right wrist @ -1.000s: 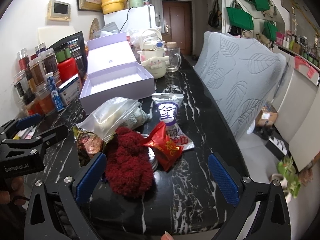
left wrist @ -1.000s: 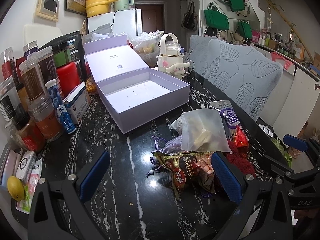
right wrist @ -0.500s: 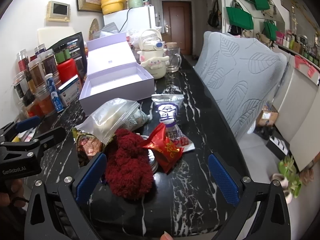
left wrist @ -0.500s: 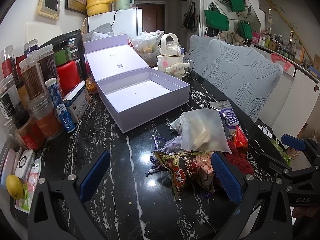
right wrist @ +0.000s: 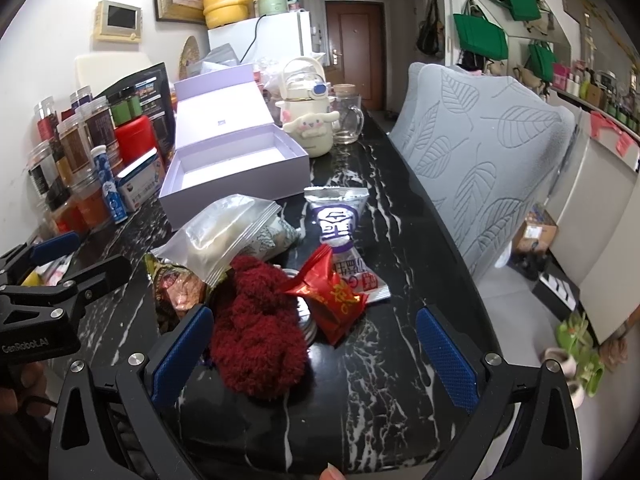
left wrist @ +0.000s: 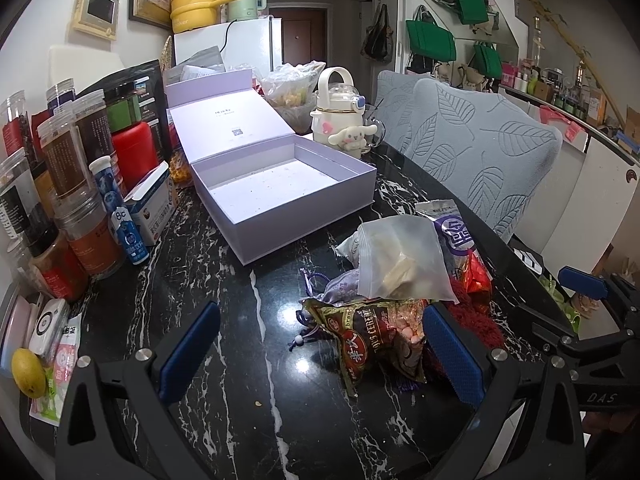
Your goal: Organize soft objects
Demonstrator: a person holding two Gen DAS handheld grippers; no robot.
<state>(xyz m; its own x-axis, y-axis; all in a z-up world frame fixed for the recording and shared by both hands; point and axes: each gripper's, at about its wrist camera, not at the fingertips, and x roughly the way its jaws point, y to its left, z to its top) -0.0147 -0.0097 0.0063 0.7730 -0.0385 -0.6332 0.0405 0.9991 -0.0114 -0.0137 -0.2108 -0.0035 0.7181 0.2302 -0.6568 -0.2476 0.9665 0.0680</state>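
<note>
Nothing moved: fluffy red sock (right wrist: 256,344) lies crumpled beside snack bags (right wrist: 340,292)

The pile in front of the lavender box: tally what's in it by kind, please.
Sealed snack packets: 3 (brown cereal bag, white-and-purple packet, red packet)
Clear zip bags: 1
Fuzzy dark-red items: 1
Purple drawstring pouches: 1
Patterned pouches under the zip bag: 1
Total: 7 visible
</note>
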